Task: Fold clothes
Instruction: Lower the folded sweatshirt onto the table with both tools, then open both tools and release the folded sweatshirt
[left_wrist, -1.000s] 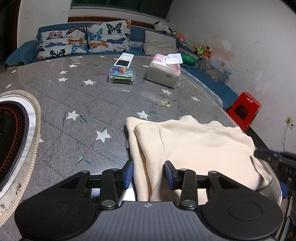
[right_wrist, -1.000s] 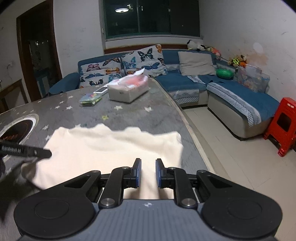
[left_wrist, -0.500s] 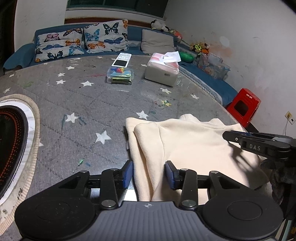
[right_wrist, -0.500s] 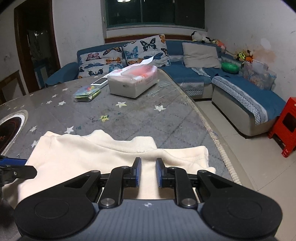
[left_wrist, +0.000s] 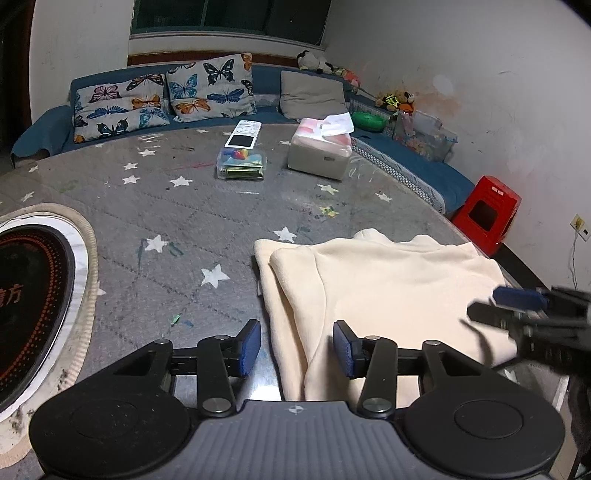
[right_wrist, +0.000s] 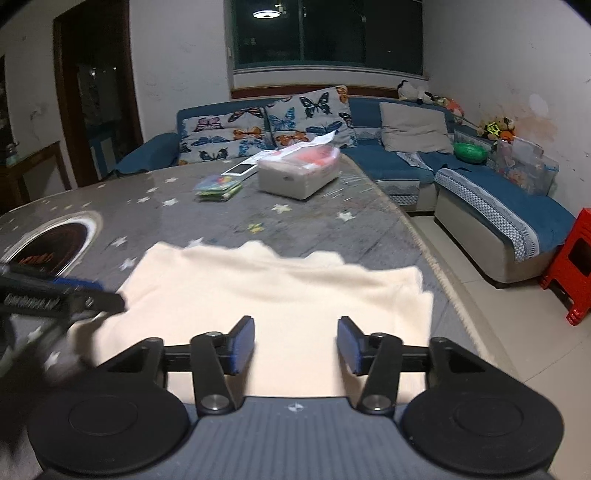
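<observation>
While a cream garment (left_wrist: 384, 291) lies folded flat at the near edge of a star-patterned desk (left_wrist: 177, 221), the left gripper (left_wrist: 297, 345) hangs over its left fold, jaws spread and empty. Over its near hem, the right gripper (right_wrist: 295, 345) is likewise spread, holding nothing. Farther back on the desk sit a tissue box (left_wrist: 319, 155), a remote (left_wrist: 243, 133) and a small case (left_wrist: 242, 168).
</observation>
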